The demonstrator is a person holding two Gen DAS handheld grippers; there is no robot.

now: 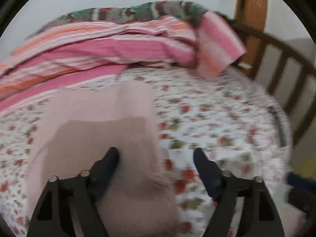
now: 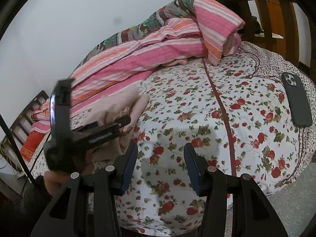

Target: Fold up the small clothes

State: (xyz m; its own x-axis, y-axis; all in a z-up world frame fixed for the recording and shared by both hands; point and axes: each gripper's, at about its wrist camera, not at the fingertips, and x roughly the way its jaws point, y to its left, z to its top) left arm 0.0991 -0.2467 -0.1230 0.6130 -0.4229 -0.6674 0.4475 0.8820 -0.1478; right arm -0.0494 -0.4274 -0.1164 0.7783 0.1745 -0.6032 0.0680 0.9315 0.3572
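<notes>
The bed (image 2: 197,102) fills both views, its white sheet scattered with red roses. Along the far side against the wall lies a big rumpled pink-and-orange striped blanket (image 2: 150,53), a patterned quilt (image 1: 138,11) bunched behind it. Nearer, on the sheet and just beside the blanket's edge, sits the small pale pink garment (image 1: 98,122), folded over on itself into a rough block with a loose flap toward the camera. Off at the right edge of the bed, well apart from the work, a dark phone (image 2: 296,100) lies face down.

Now the tools. The left tool (image 1: 156,156) hangs over the garment with its jaws spread wide; one finger overlaps the cloth in the picture, the other stands over bare sheet, and nothing is pinched between them. The left view is smeared, so that tool is on the move. The right tool (image 2: 161,154) hovers over bare sheet, jaws part open, holding nothing.

The risk from here, I'd say: the fold looks soft and uneven, so a finger brushing past could drag the top layer and undo it. A hurried regrip might also pinch the sheet together with the garment, or nudge the bundle into the blanket.
</notes>
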